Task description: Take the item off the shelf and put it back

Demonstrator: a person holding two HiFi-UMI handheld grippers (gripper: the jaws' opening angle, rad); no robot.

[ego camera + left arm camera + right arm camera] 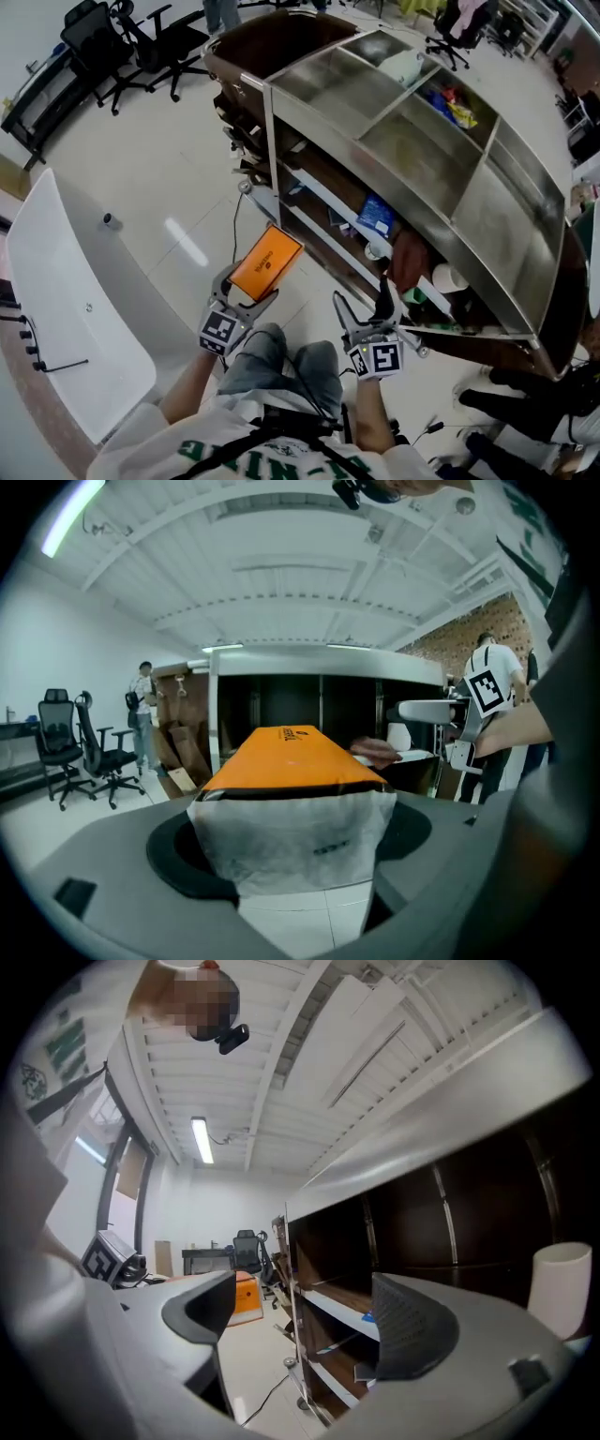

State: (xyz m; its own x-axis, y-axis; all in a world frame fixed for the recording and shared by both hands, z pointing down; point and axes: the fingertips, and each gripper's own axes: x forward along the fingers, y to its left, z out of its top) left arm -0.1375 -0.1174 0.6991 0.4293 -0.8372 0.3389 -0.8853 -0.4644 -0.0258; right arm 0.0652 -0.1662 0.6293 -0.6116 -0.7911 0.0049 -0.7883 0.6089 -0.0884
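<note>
One orange packet (267,262) in the pinch of the left claw (249,292); right claw (364,302) spread, empty; one shelf (511,202), seemingly steel.

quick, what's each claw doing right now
left claw: shut on the orange packet
right claw: open, nothing between its jaws

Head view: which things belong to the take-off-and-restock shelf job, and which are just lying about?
Job:
- orange box, gripped in the left gripper
- shelf
- right gripper, open and empty

Lying about:
- office chairs
- white desk
- blue packet on the shelf
- white cup
</note>
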